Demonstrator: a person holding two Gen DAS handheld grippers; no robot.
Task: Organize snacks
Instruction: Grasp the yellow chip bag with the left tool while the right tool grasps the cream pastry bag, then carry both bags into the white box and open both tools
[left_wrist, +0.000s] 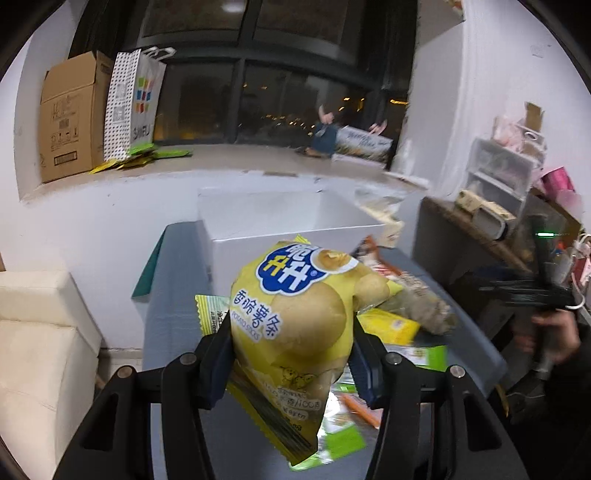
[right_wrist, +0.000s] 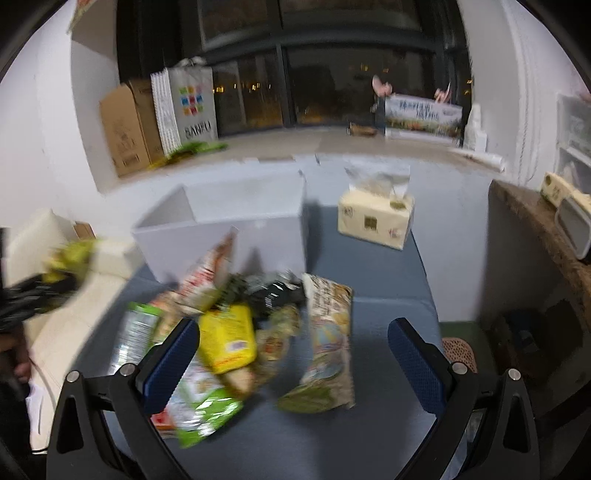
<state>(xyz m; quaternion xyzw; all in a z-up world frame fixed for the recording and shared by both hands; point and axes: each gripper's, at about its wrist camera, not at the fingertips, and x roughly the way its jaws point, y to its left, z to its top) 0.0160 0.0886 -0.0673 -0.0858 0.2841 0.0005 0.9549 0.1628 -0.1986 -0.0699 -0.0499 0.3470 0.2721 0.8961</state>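
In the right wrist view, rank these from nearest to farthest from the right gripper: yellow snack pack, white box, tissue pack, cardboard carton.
From the right gripper:
1. yellow snack pack, beside its left finger
2. white box, behind the snack pile
3. tissue pack, at the table's far right
4. cardboard carton, on the window ledge, far left

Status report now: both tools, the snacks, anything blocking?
Left tool shut on yellow bag, lifted. Right tool open over snack pile. White box behind pile, path clear.

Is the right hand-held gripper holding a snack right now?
No: the right hand-held gripper is wide open above the snack pile, gripping nothing.
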